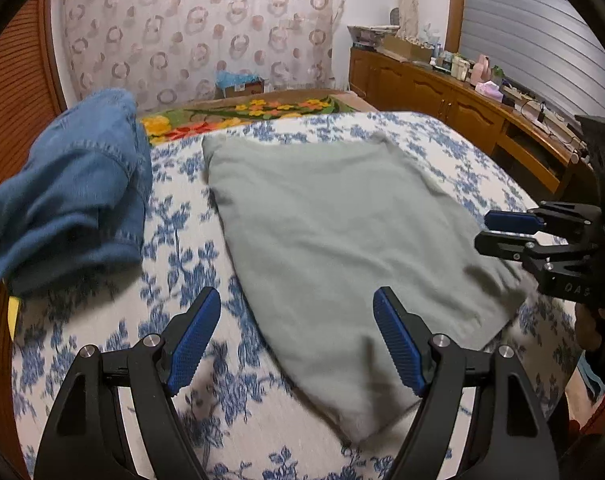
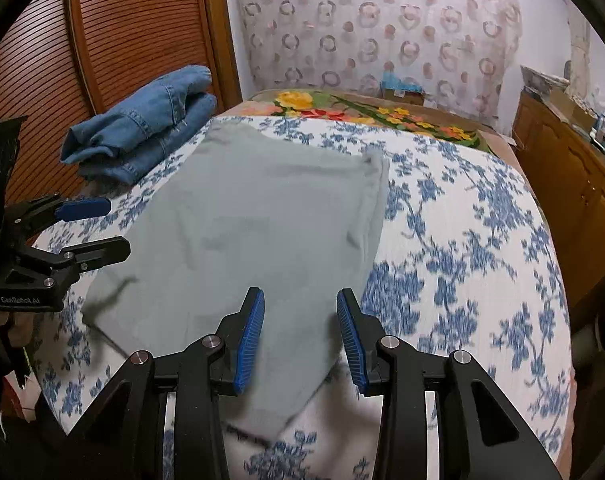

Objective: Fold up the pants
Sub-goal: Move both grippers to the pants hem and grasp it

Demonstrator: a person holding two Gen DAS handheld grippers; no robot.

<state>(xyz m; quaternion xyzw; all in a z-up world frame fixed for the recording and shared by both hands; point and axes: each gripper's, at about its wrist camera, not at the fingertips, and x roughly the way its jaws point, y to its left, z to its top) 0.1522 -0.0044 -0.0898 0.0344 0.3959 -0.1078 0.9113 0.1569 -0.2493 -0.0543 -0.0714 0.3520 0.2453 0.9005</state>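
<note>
Grey-green pants [image 1: 334, 220] [image 2: 254, 208] lie folded flat across a bed with a blue-flowered white cover [image 1: 174, 216] [image 2: 462, 240]. My left gripper [image 1: 297, 294] [image 2: 118, 225] hovers open over the pants' near left corner with nothing between its pads. My right gripper [image 2: 300, 293] [image 1: 482, 231] hovers over the near right corner. Its jaws stand partly apart, the cloth lies below them, and the pads do not press on it. The pants' near edge is partly hidden behind both sets of fingers.
Folded blue denim [image 1: 74, 188] [image 2: 142, 128] sits at the bed's far left, beside a louvred wooden door [image 2: 122, 40]. A flowered blanket [image 1: 262, 110] and a cardboard box [image 1: 238, 86] lie at the far end. A cluttered wooden cabinet [image 1: 442, 96] [image 2: 574, 168] runs along the right.
</note>
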